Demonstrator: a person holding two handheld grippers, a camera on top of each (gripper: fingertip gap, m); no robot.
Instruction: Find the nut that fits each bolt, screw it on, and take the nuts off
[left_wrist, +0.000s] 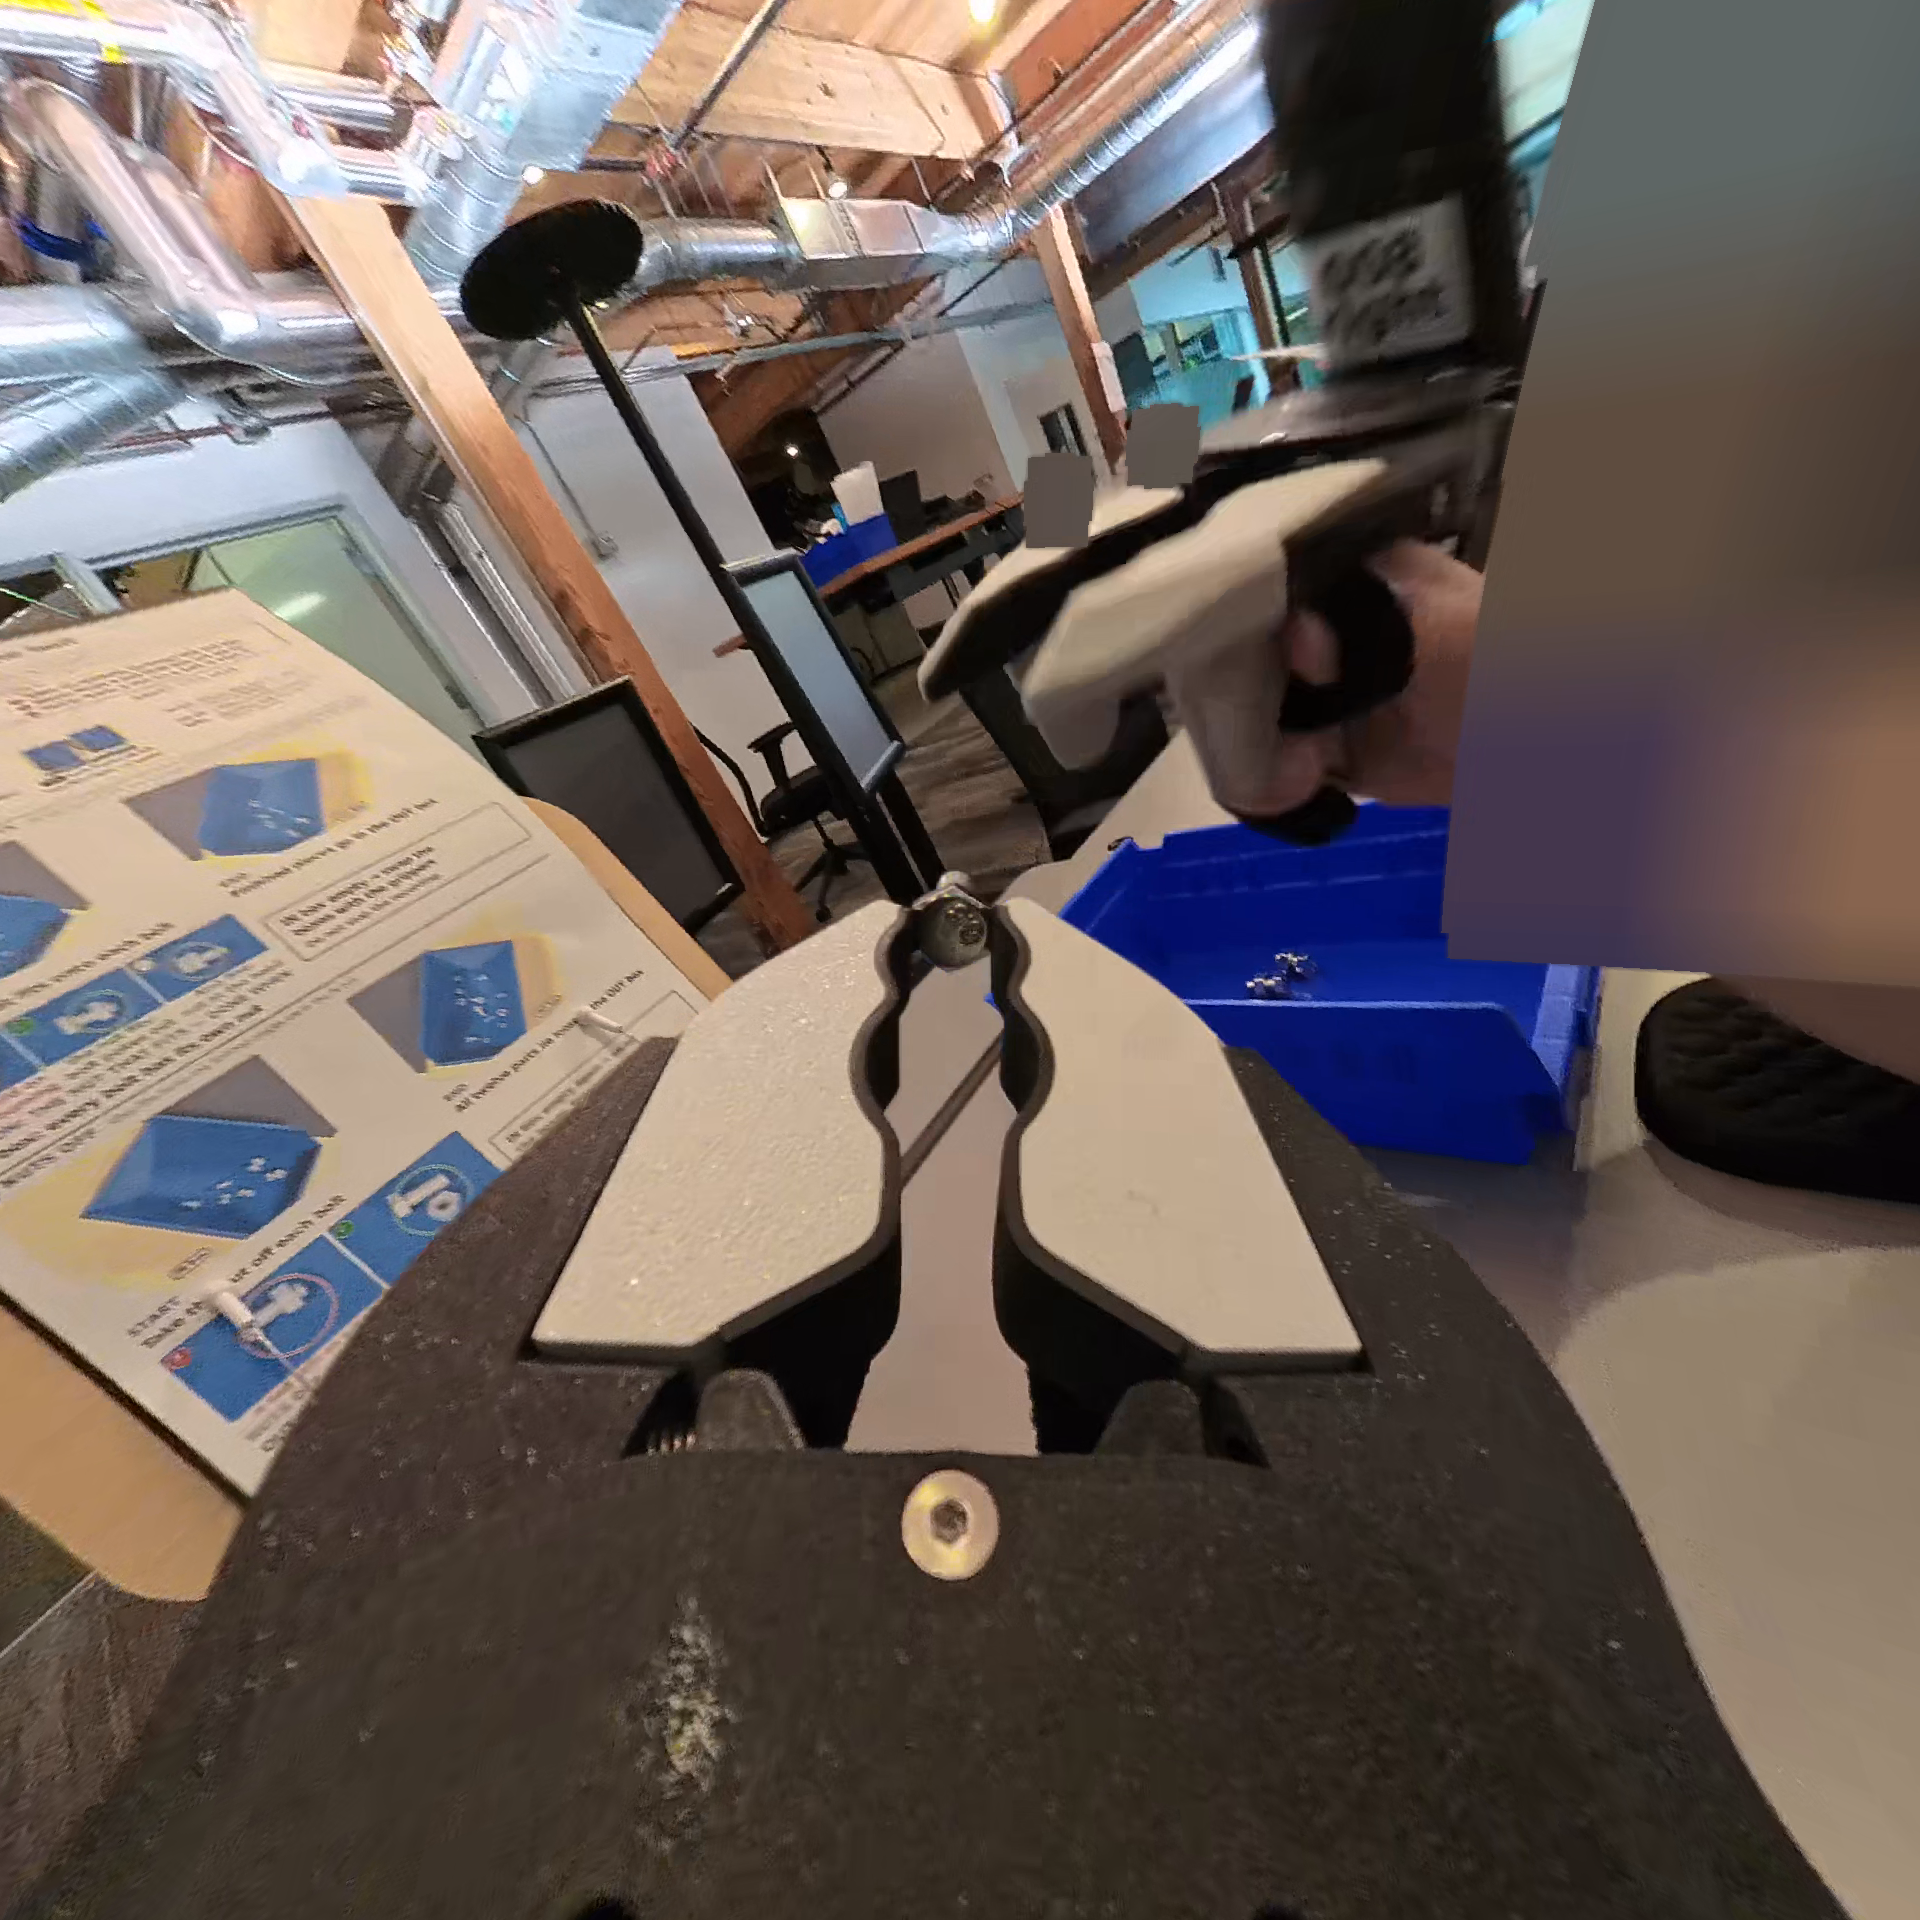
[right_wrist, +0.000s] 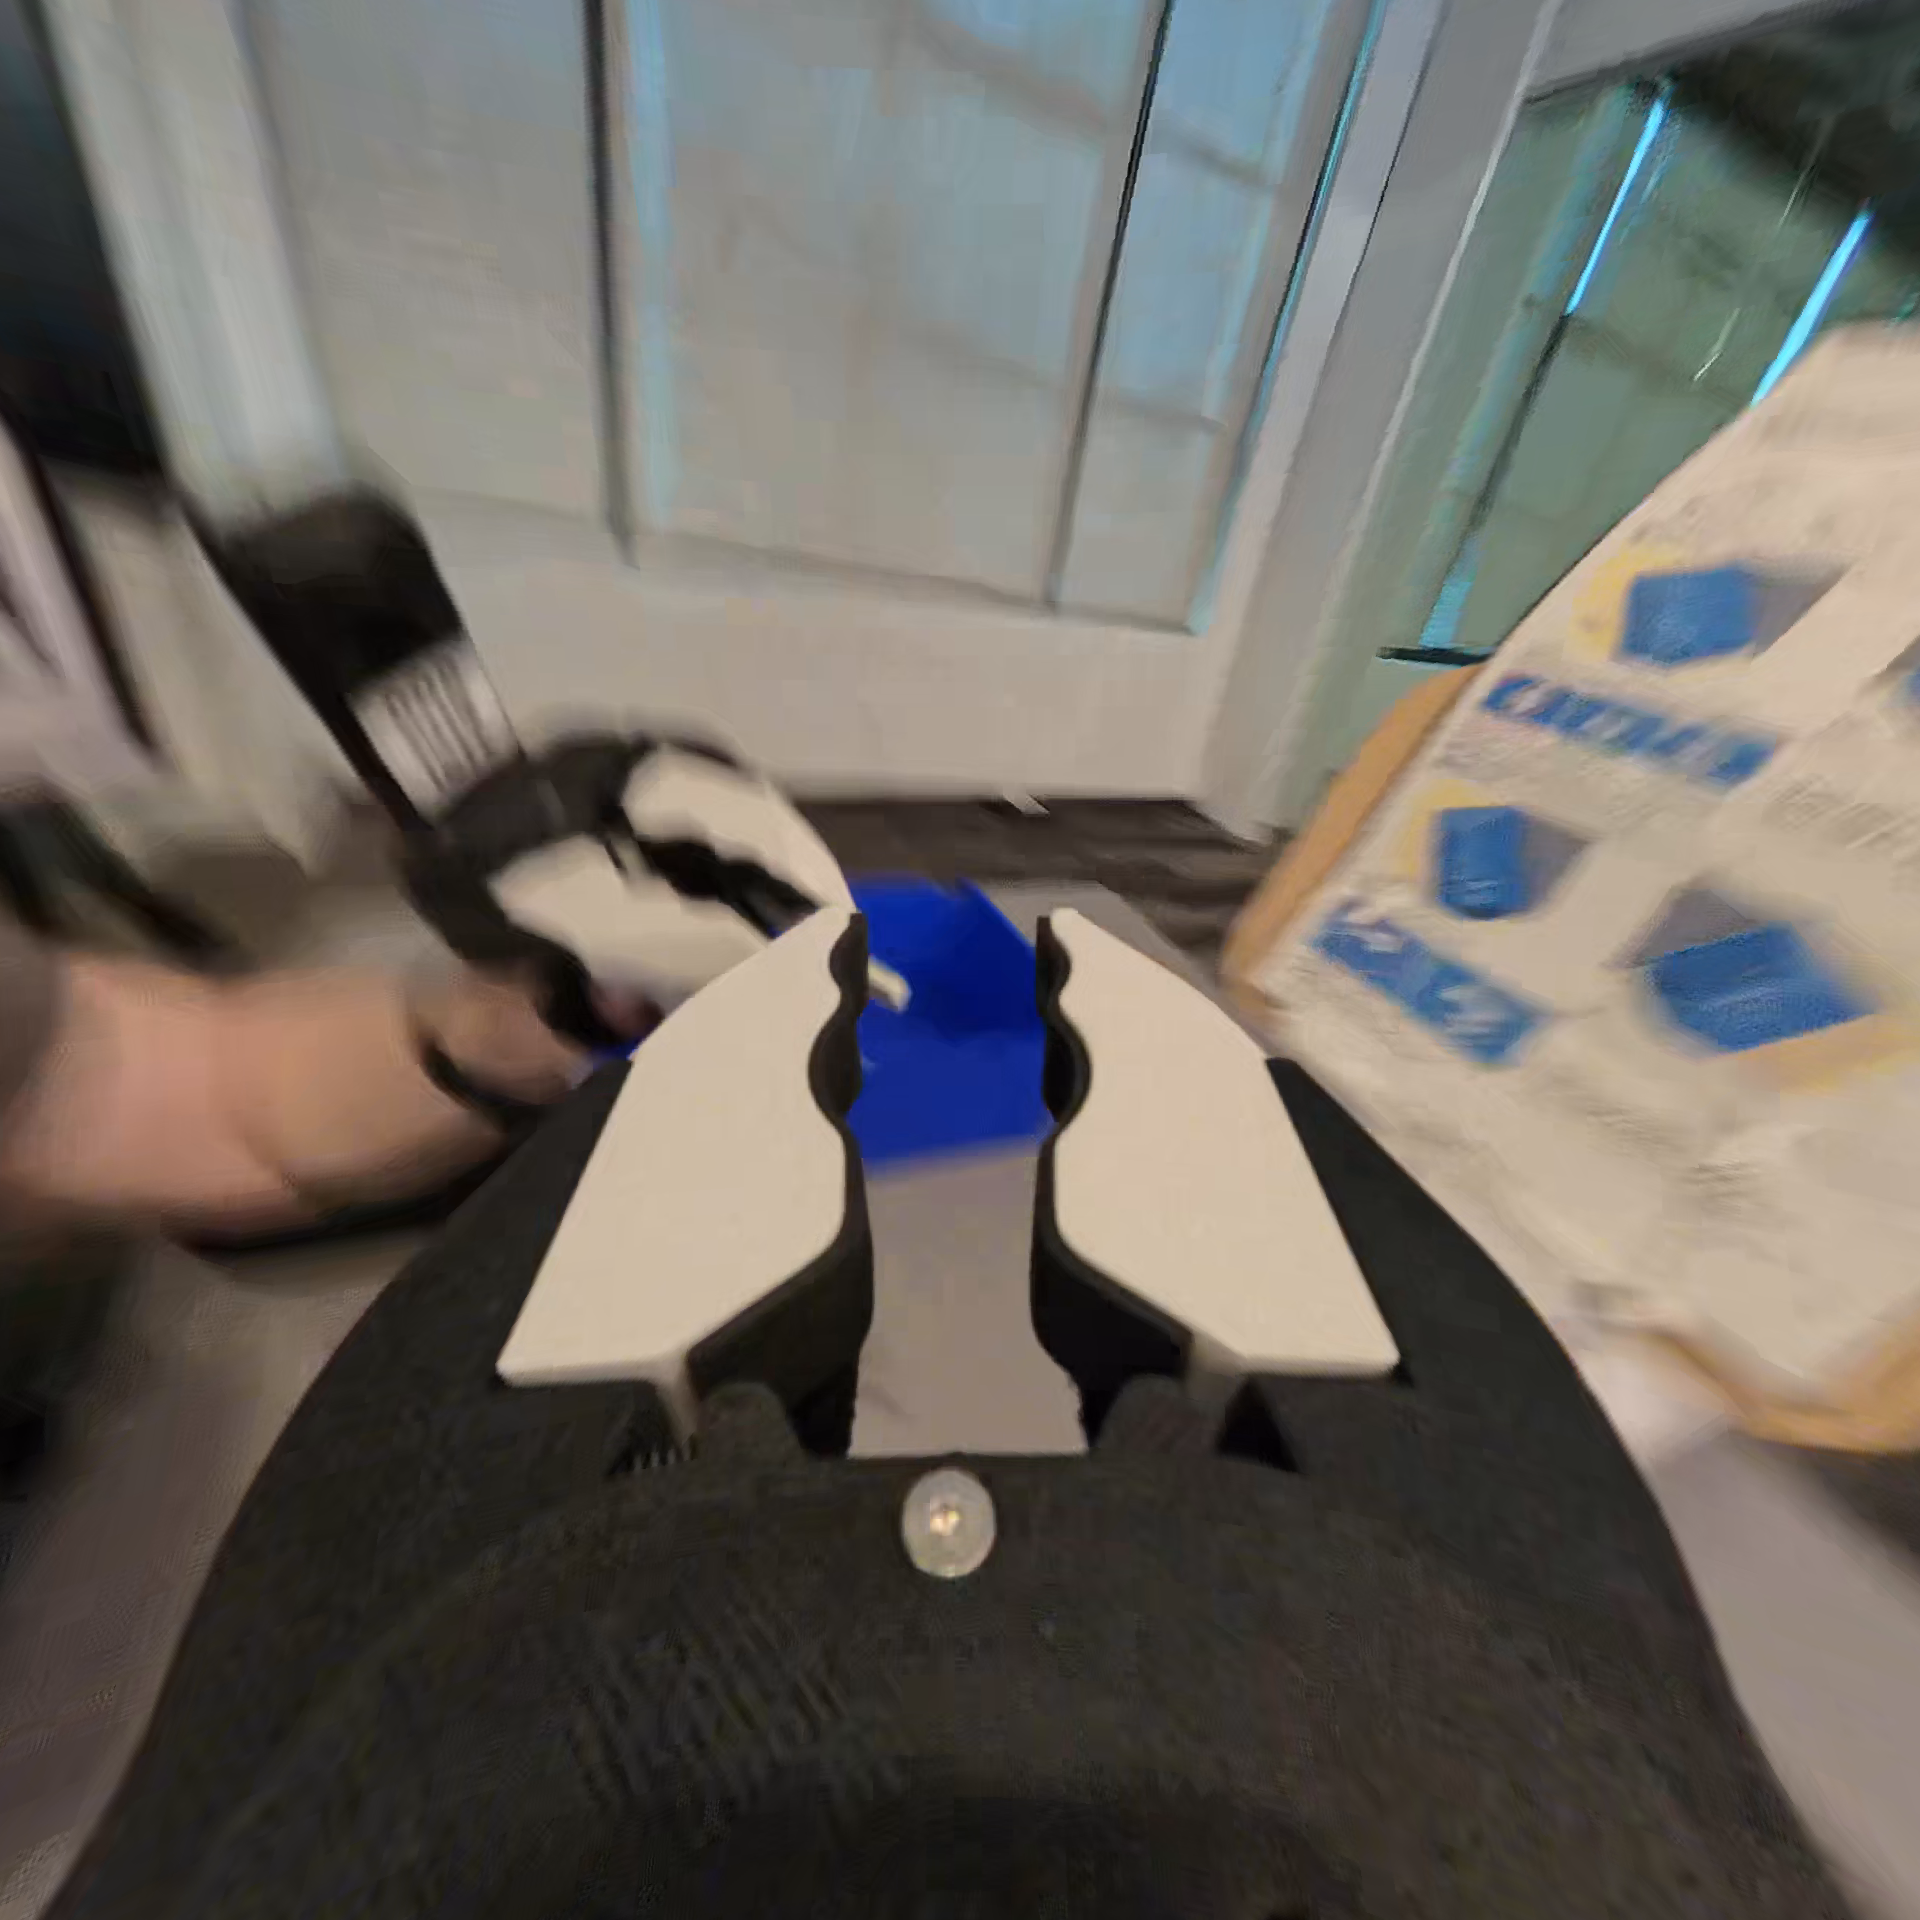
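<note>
While the instruction sheet (left_wrist: 239, 935) with blue bin photos leans at far left, its text not repeated here, the left gripper (left_wrist: 951, 925) pinches a bolt (left_wrist: 954, 928) by the head at its fingertips, raised off the table (left_wrist: 1714, 1403). Blue bin (left_wrist: 1351, 1049) right of it holds small hardware (left_wrist: 1283, 975). Right gripper (right_wrist: 951, 940) gapes, nothing between its fingers.
</note>
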